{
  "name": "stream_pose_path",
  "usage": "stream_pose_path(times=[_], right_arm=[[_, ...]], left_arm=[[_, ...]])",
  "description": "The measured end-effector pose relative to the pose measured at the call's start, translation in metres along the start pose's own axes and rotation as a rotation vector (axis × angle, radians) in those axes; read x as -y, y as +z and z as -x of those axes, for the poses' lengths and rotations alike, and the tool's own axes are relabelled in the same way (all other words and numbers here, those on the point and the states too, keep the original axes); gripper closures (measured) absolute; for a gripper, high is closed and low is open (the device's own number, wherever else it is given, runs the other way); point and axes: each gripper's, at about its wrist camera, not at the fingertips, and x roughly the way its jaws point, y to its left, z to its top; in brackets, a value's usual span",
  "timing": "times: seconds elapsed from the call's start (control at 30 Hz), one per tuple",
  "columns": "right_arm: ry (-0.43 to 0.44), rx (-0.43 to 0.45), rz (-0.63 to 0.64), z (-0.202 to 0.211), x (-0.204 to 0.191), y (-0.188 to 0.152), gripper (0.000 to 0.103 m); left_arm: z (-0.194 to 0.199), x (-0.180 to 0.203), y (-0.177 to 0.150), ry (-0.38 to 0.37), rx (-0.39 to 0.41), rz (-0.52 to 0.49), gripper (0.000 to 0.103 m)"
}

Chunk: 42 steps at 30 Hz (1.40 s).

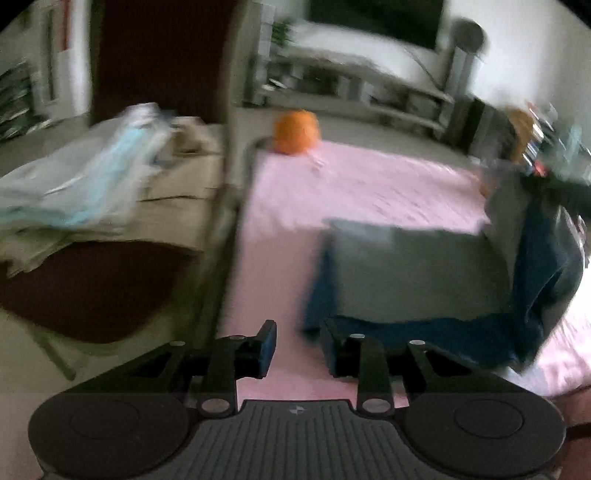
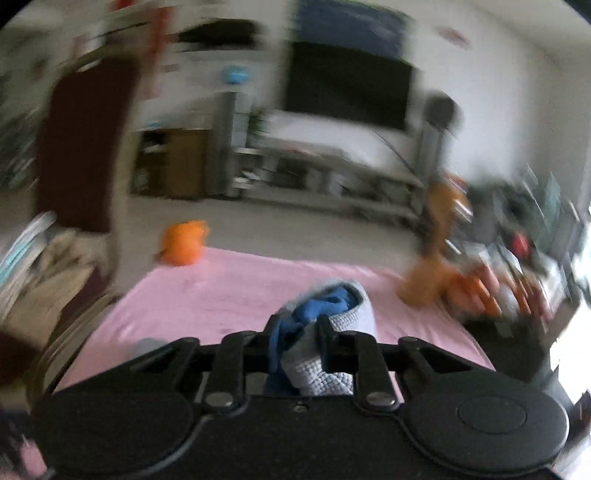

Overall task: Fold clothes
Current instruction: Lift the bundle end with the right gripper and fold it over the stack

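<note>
- Pink sheet [image 1: 369,184] covers the work surface in the left wrist view, with a pale floor, a dark television [image 1: 376,18] and a low white media unit [image 1: 354,81] blurred behind it.
- On that pink sheet lies the garment [image 1: 413,273], grey on top with a dark blue lining along its near and left edges; its right part rises off the sheet toward the right edge of the picture.
- An orange plush toy [image 1: 295,131] sits at the sheet's far left corner, and a pile of pale clothes [image 1: 85,184] rests on a chair left of the sheet.
- Left gripper [image 1: 297,349] hangs over bare pink sheet just left of the garment's near blue corner; its fingers [image 1: 267,347] stand a narrow gap apart with nothing between them, tilted downward.
- Same pink sheet [image 2: 229,288] fills the middle of the right wrist view, the television [image 2: 347,85] on the wall beyond and the orange plush toy [image 2: 183,242] at the sheet's far left corner.
- Right gripper [image 2: 295,341] is clamped on a bunched fold of the garment [image 2: 332,306]: blue cloth and pale knit fabric bulge up between the nearly closed fingers [image 2: 325,339], lifted clear of the sheet.
- Clutter right of the sheet is too blurred to name.
</note>
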Motion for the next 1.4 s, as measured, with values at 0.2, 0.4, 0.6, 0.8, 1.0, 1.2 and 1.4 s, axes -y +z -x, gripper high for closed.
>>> stream_pose_path(times=[0.2, 0.4, 0.6, 0.8, 1.0, 1.2, 1.4], right_arm=[[0.165, -0.058, 0.268, -0.036, -0.119, -0.021, 0.09], [0.349, -0.343, 0.375, -0.078, -0.159, -0.064, 0.099], [0.497, -0.377, 0.064, -0.036, -0.079, -0.029, 0.076], [0.533, -0.297, -0.182, 0.004, 0.026, -0.005, 0.06], [0.45, -0.357, -0.297, -0.038, 0.083, -0.033, 0.095], [0.456, -0.508, -0.372, -0.094, 0.096, -0.089, 0.103], [0.495, -0.542, -0.444, -0.09, 0.111, -0.098, 0.103]], left_arm=[[-0.001, -0.036, -0.004, -0.031, 0.014, 0.166, 0.078], [-0.006, -0.036, -0.003, -0.071, -0.019, 0.186, 0.076], [-0.01, -0.041, -0.004, -0.087, -0.032, 0.185, 0.074], [-0.02, -0.012, 0.011, -0.15, -0.062, 0.103, 0.057], [-0.064, 0.047, 0.042, -0.256, -0.115, 0.041, 0.025], [-0.131, 0.073, 0.053, -0.282, -0.233, 0.151, 0.02], [-0.162, 0.073, 0.047, -0.319, -0.311, 0.211, 0.021]])
